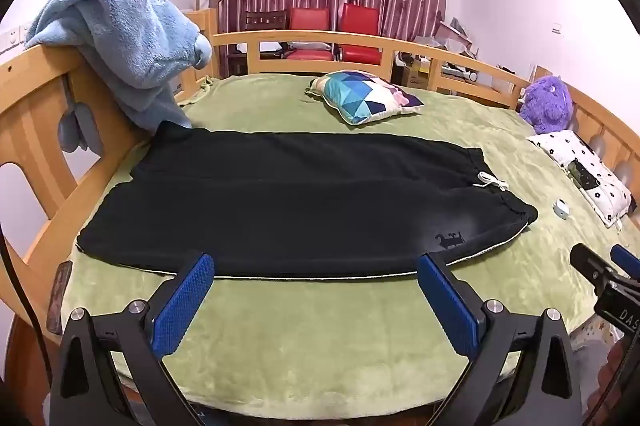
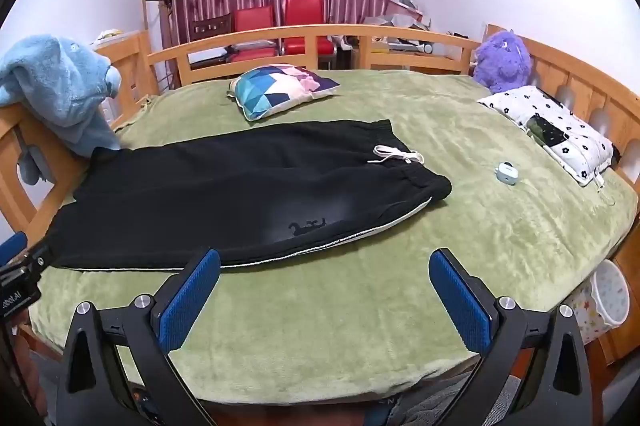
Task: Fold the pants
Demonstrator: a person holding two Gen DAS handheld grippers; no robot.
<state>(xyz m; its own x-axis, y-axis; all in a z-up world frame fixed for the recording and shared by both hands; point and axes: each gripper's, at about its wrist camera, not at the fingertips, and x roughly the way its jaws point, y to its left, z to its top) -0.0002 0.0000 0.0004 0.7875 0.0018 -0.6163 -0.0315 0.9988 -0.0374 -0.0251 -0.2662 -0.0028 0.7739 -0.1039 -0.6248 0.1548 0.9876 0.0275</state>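
Note:
Black pants (image 1: 288, 202) (image 2: 224, 194) lie flat across a green blanket (image 1: 320, 338) (image 2: 360, 306) on the bed, waistband with a white drawstring (image 1: 490, 182) (image 2: 396, 156) to the right, leg ends to the left. A thin white stripe runs along their near edge. My left gripper (image 1: 316, 266) hovers open just in front of that edge, nothing between its blue pads. My right gripper (image 2: 325, 262) is open too, over bare blanket near the waist end. Each gripper's tip shows at the edge of the other's view.
A wooden rail (image 1: 304, 40) rings the bed, with a blue fleece blanket (image 1: 124, 38) draped on its left end. A patterned cushion (image 1: 366, 96), a purple plush toy (image 1: 546, 104), a floral pillow (image 1: 584, 170) and a small light-blue case (image 2: 506, 170) lie beyond. Red chairs (image 1: 332, 30) stand behind.

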